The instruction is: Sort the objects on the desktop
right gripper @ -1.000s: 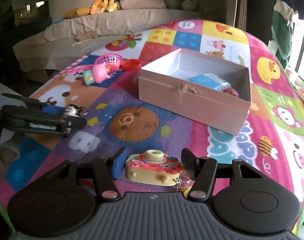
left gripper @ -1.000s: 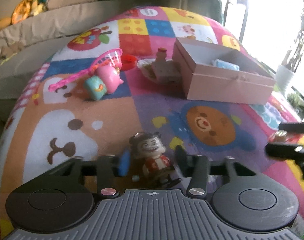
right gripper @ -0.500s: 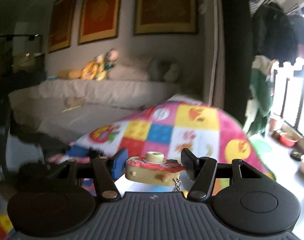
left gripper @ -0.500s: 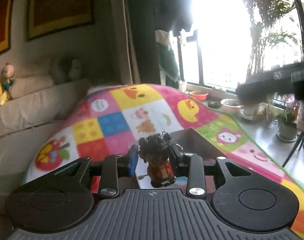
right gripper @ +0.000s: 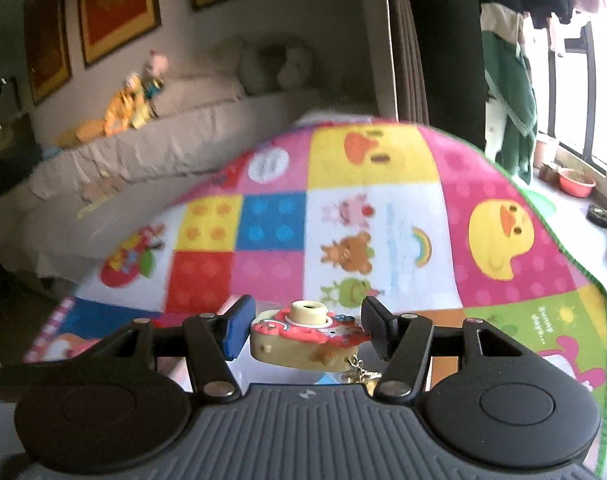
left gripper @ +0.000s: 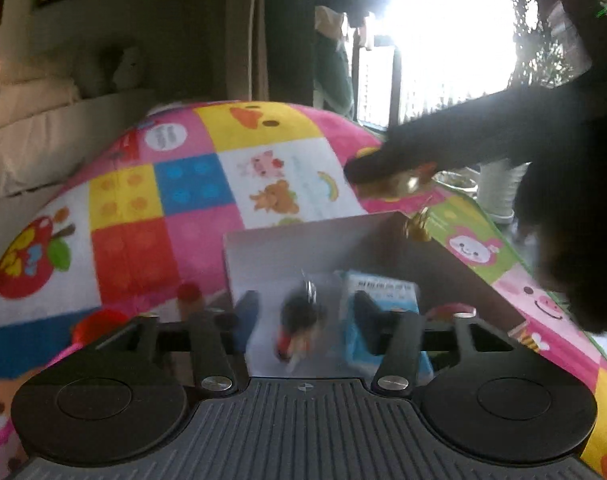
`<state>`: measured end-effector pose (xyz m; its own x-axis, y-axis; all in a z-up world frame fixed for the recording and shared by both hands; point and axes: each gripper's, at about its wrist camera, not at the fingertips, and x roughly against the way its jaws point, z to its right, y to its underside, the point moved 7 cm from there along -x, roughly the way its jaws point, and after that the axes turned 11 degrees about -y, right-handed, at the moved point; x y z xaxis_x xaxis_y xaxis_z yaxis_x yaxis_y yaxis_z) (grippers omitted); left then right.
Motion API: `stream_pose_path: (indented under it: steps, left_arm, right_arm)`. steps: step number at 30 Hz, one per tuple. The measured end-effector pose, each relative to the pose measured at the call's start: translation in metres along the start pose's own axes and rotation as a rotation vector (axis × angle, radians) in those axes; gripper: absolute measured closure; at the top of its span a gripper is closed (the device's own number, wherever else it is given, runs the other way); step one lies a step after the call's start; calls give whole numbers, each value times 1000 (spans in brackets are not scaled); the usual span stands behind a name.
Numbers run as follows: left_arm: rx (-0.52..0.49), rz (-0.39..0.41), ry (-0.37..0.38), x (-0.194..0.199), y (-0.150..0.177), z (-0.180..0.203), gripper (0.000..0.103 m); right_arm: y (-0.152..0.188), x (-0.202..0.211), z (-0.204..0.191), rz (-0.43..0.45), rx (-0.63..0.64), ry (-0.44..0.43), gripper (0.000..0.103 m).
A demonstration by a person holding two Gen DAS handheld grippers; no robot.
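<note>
A patchwork cartoon play mat (right gripper: 383,216) covers the surface; behind it stand a beige sofa (right gripper: 163,140) and a bright window (left gripper: 443,40). Your left hand-held gripper (left gripper: 303,312) is wide open above the box (left gripper: 303,248), the blurred figurine (left gripper: 299,324) loose between its fingers. Your right hand-held gripper (right gripper: 303,326) grips the toy camera (right gripper: 307,338).

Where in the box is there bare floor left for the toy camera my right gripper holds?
Bare floor shows in the box along its far wall, behind the figurine, and left of it. The near right is crowded by the blue packet. The right gripper grips the toy camera.
</note>
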<state>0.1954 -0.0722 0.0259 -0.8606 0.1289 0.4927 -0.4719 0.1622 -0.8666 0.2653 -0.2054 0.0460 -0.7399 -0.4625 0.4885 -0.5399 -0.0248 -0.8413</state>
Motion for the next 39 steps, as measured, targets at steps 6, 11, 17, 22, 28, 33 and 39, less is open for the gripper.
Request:
stream_pose_path:
  steps: [6,11,17,22,28,33,39]
  left_arm:
    - [55,-26,-12,37,41,-34,16]
    - [60,-89,-70,53,84,-57,6]
    - [159,-145,-116,59,109,-87,3]
    - [219,-161,-83,67,125,-92,3]
    - [274,-128,-52,71,124,-96,2]
    - [287,-131,-54,71,125,-98,2]
    - [274,-130,-49,73,125,-95,2]
  right_arm:
    - [21,-29,12,-77,3,45,43]
    - [13,-14,3,-81,-14,33,41]
    - [-10,-27,-54,-123,-1,-51,34]
    - [-6,-85,-104,-254,77,-56,37]
    - [9,-161,-133,-375,241,69,52]
    - [31,-200,-131,-512,300,157,78]
    - [50,-190,-135,-589,195,74,82]
